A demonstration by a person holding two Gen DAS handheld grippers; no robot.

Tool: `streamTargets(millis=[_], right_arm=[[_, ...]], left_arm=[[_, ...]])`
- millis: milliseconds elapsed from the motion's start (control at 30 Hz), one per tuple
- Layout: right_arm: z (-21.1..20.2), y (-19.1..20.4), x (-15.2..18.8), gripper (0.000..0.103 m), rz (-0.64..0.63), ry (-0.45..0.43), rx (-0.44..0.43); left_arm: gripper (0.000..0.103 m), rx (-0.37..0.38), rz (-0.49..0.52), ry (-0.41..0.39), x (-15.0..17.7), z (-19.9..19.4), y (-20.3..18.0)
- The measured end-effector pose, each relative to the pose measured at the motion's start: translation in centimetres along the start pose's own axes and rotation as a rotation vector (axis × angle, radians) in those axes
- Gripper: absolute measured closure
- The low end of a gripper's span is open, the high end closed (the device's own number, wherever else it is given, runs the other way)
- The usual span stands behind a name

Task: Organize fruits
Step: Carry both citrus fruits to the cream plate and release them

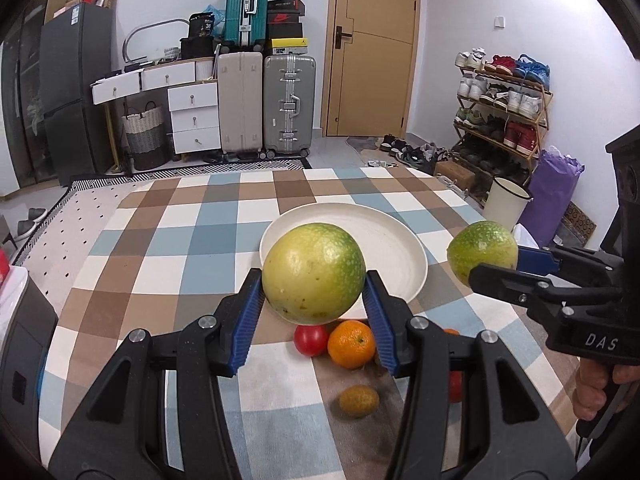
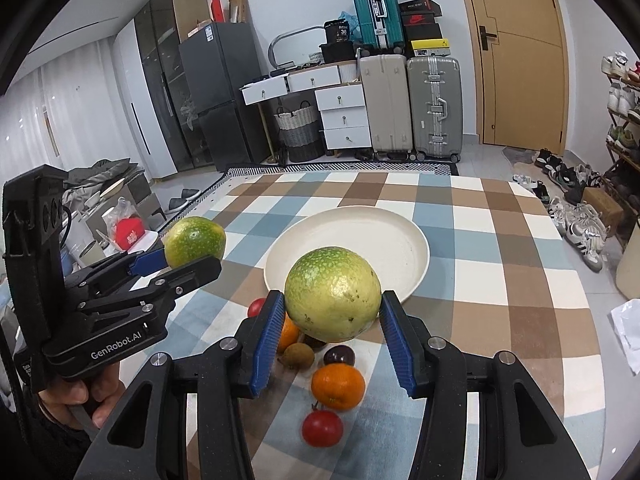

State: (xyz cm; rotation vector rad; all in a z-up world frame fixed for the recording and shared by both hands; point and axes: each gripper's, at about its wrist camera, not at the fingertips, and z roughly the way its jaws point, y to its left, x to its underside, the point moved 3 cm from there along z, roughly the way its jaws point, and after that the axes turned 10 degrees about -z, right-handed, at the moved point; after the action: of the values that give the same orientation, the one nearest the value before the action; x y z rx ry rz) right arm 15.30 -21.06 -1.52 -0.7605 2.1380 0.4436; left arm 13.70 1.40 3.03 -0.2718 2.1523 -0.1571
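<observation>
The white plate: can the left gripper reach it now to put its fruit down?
Probably yes. The left gripper holds a green-yellow fruit above the near rim of the white plate, which is bare, and nothing stands between them.

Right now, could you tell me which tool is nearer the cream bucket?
Right. The right tool hangs over toward the bucket; the left tool sits farther away, before the plate.

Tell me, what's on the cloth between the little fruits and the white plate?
Nothing. In the right wrist view only bare checked tablecloth separates the small fruits, like the orange, from the empty white plate; the held green fruit hides part of it.
</observation>
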Motion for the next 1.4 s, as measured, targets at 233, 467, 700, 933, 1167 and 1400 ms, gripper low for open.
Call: streamTargets(millis=[233,467,700,933,1167,1400], right_arm=[[2.5,-0.8,-0.2,0.053,0.017,0.023,-0.003],[5.4,-1.7,-0.3,0.053,0.036,0.045,-0.015],[7.9,-2.3,-0.5,0.053,0.047,0.062,-0.022],[9.8,-2.9,-0.4,0.053,0.066,0.088,-0.016],[10.7,-3.0,-0.2,0.053,0.078,0.109,0.005],[9.1,-3.0,-0.6,0.045,0.061,0.078,0.042]], left_arm=[[0.055,-0.003,-0.011,0.025,-0.5,3.5,0.4],[0.055,-0.006,-0.005,0.05,-0.9,7.1,0.6],[0.055,-0.003,-0.024,0.067,-0.6,9.7,1.3],[0.055,0.007,-0.008,0.081,0.0,11.1,1.2],[0.055,0.017,-0.008,0.091,0.2,11.7,1.1],[0.048,0.017,-0.01,0.059,0.1,10.3,1.2]])
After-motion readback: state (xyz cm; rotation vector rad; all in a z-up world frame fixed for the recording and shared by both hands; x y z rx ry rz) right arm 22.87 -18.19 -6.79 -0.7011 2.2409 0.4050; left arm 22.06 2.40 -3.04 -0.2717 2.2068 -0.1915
